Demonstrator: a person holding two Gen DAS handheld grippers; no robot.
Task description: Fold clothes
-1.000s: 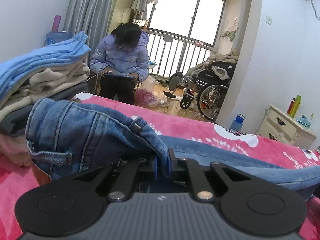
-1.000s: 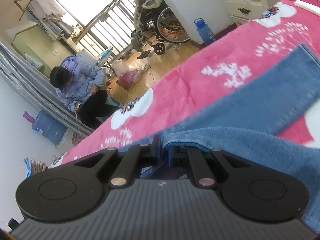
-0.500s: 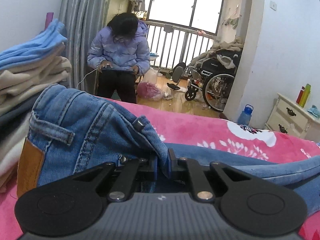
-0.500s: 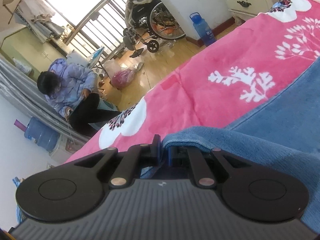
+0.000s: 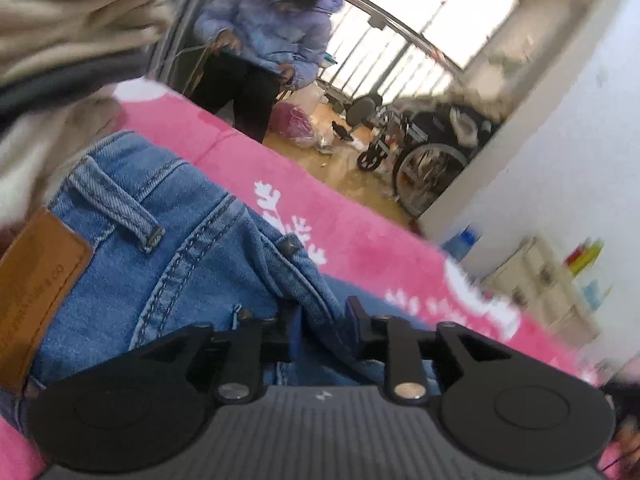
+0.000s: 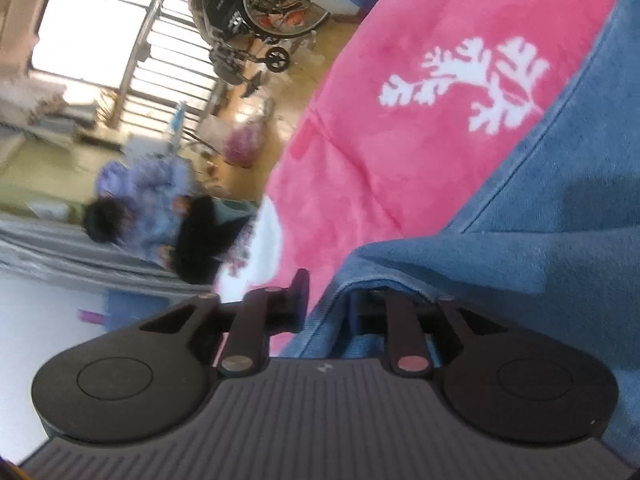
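Note:
Blue jeans (image 5: 160, 264) lie on the pink flowered blanket (image 5: 352, 232), waistband towards me, with a tan leather patch (image 5: 36, 280) and a belt loop showing. My left gripper (image 5: 324, 314) has its jaws a little apart, open, and a fold of the waistband denim still runs between them. In the right wrist view the jeans' leg (image 6: 540, 240) stretches away over the blanket (image 6: 400, 128). My right gripper (image 6: 328, 296) is also open by a small gap. The leg's hem drapes through that gap and covers the right finger.
A blurred stack of folded clothes (image 5: 60, 20) rises at the left of the jeans. Beyond the bed's edge a person in a lilac jacket (image 5: 272, 32) sits. A wheelchair (image 5: 432, 148) stands by the window, a white dresser (image 5: 540, 280) at the right wall.
Both grippers have tilted and moved down towards the blanket with the jeans. Their jaws, pinched tight on the denim before, now stand slightly apart. The clothes stack has slid up and left in view.

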